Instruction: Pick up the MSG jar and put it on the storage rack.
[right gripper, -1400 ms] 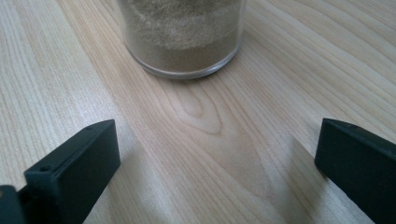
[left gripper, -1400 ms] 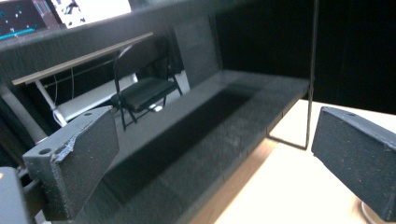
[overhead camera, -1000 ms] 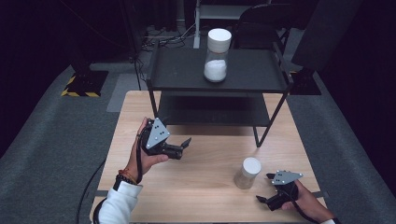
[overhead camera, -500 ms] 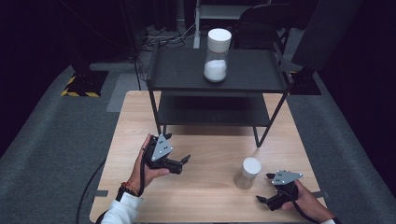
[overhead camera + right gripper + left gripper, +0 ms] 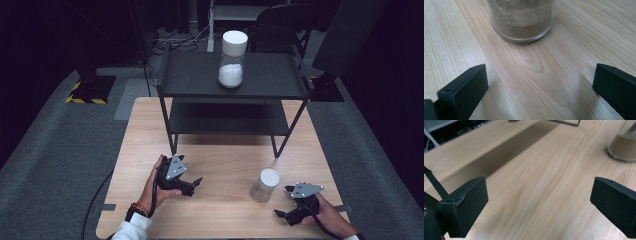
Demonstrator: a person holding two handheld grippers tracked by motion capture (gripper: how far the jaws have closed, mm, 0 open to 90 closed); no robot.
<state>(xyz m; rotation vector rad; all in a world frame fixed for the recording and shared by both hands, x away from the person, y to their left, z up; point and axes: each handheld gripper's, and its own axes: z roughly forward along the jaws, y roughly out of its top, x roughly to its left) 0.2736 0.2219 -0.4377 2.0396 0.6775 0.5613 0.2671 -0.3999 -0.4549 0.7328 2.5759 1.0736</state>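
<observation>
A small clear jar (image 5: 265, 185) with a white lid and tan powder stands on the wooden table (image 5: 225, 160), right of centre. Its base fills the top of the right gripper view as the jar (image 5: 521, 18), just ahead of the wide-apart jaws. My right gripper (image 5: 287, 202) rests open at the table's near right, beside the jar. My left gripper (image 5: 196, 186) is open low over the table's near left, jaws pointing right; the jar's base (image 5: 622, 148) appears at that view's upper right. A taller white-lidded jar (image 5: 232, 59) of white powder stands on the black shelf (image 5: 270, 75).
The black two-tier metal shelf stands across the far half of the table, its legs (image 5: 172, 140) reaching the wood. A lower tier (image 5: 227, 120) sits beneath. Grey carpet (image 5: 60, 150) surrounds the table; a cable (image 5: 97, 192) trails off at the left.
My left gripper has drawn back toward the table's near edge and moved slightly right. The right gripper and both jars have not moved.
</observation>
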